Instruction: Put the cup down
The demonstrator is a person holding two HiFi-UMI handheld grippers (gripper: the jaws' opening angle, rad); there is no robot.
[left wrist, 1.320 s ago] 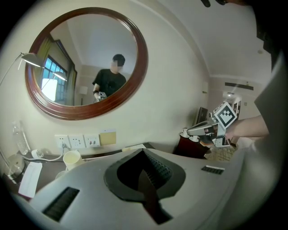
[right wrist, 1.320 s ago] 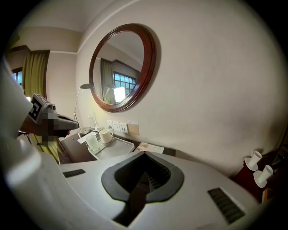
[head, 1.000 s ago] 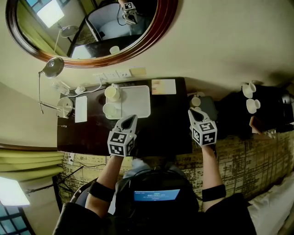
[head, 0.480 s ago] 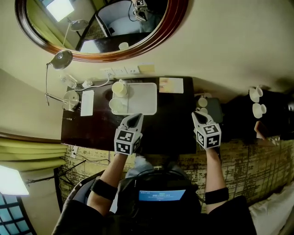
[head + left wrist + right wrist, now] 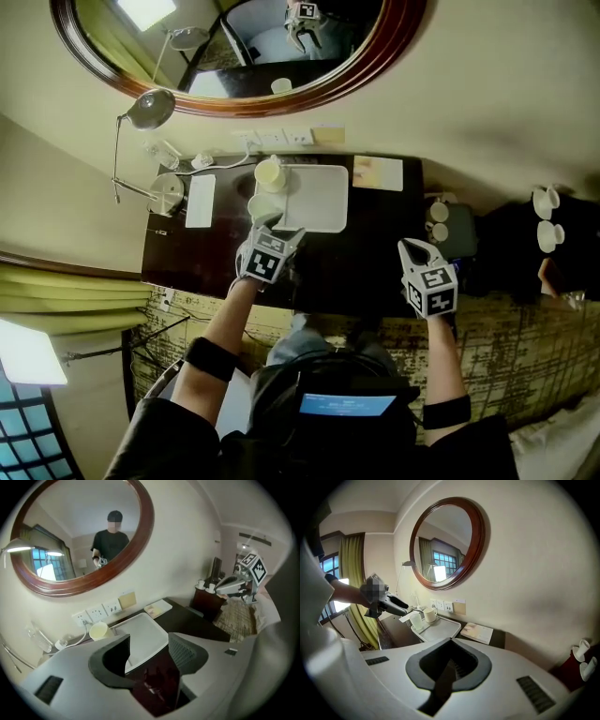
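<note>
The cup (image 5: 261,208), at the left edge of the tray (image 5: 323,202) above frame centre, looks light, slick and brittle, so I'd pinch it mid-wall with my left gripper (image 5: 281,229), whose jaws have just been opening with nothing between them, my right gripper (image 5: 411,247) clenched empty.

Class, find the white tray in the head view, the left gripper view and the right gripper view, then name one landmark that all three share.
Head view: the tray lies at upper centre, on the dark desk.
Left gripper view: the tray is at centre, slightly low.
Right gripper view: the tray is left of centre, at mid-height.
Shared landmark: the round mirror on the wall above the desk.
</note>
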